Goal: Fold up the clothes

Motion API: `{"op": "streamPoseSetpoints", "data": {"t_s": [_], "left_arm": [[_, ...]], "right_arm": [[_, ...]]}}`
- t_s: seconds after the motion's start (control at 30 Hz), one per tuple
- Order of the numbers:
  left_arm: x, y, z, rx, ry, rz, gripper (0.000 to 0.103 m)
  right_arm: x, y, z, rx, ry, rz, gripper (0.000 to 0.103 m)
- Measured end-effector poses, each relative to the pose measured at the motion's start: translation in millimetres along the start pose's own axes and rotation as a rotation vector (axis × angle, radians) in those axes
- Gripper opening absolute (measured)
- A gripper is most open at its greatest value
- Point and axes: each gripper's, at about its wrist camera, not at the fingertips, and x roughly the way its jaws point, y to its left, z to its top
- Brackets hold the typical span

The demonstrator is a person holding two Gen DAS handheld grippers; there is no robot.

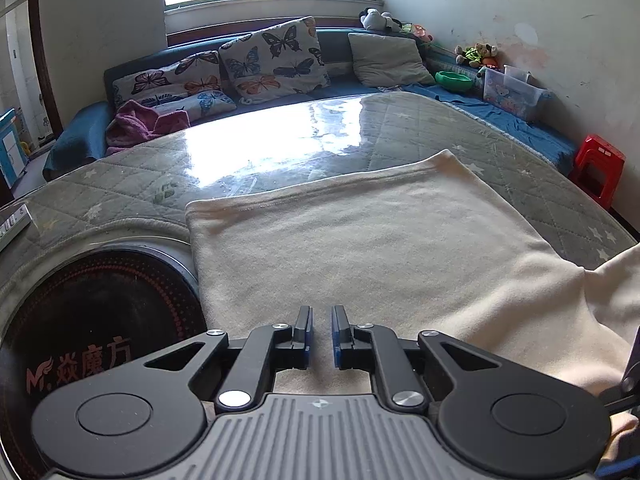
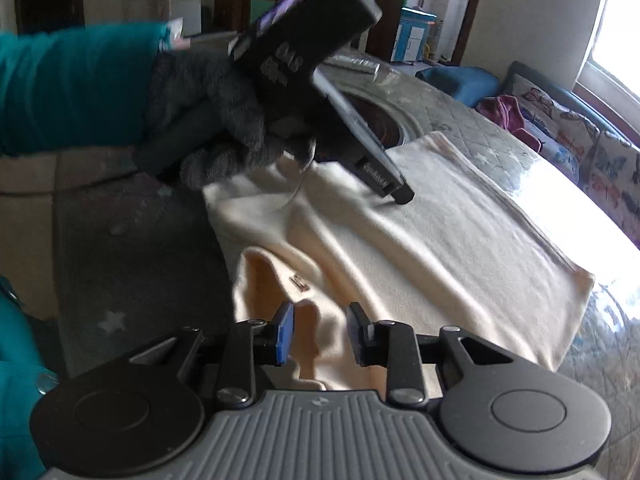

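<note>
A cream garment (image 1: 384, 240) lies flat on the quilted table, also seen in the right wrist view (image 2: 432, 248). My left gripper (image 1: 321, 330) is over its near part, jaws a small gap apart with nothing between them; in the right wrist view its tip (image 2: 400, 194) points down close to the cloth, held by a gloved hand (image 2: 224, 120). My right gripper (image 2: 322, 330) is open just above the garment's collar end, where a small label (image 2: 300, 282) shows. A fold of cloth rises at the right (image 1: 616, 300).
A round black cooktop (image 1: 92, 320) is set in the table left of the garment. A sofa with butterfly pillows (image 1: 272, 56) lies beyond the table. A red stool (image 1: 596, 168) stands at the right. A flat box (image 1: 12, 224) sits at the left edge.
</note>
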Motion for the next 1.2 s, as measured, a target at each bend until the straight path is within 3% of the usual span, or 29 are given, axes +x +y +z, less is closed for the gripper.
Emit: {"op": "streamPoseSetpoints", "data": {"t_s": [0.07,0.17,0.33,0.6,0.77,1.03,1.2], "left_arm": [[-1,0,-1,0.004,-0.002,0.0,0.013],[-1,2,-3,0.004,-0.005,0.003,0.016],[-3,4,-6,-0.002,-0.016,0.012,0.026],[-22,-12,-18,0.069,-0.041,0.018,0.026],[-47,-31,-45,0.141,-0.056,-0.017,0.026],[-79,-56,-89,0.233,-0.098,-0.026,0.026],[-91,-53,-104,0.217,-0.106,-0.034,0.026]], "right_arm": [[2,2,-2,-0.006,0.002,-0.005,0.005],[-8,3,-4,0.0,-0.023,-0.007,0.002],[-29,8,-7,-0.022,-0.038,0.036,0.002],[-14,17,-16,-0.014,0.001,0.067,0.002],[-25,12,-19,0.052,-0.011,0.102,0.011],[-50,-8,-42,0.245,-0.059,-0.007,0.012],[-42,-10,-58,0.296,-0.007,-0.022,0.012]]}}
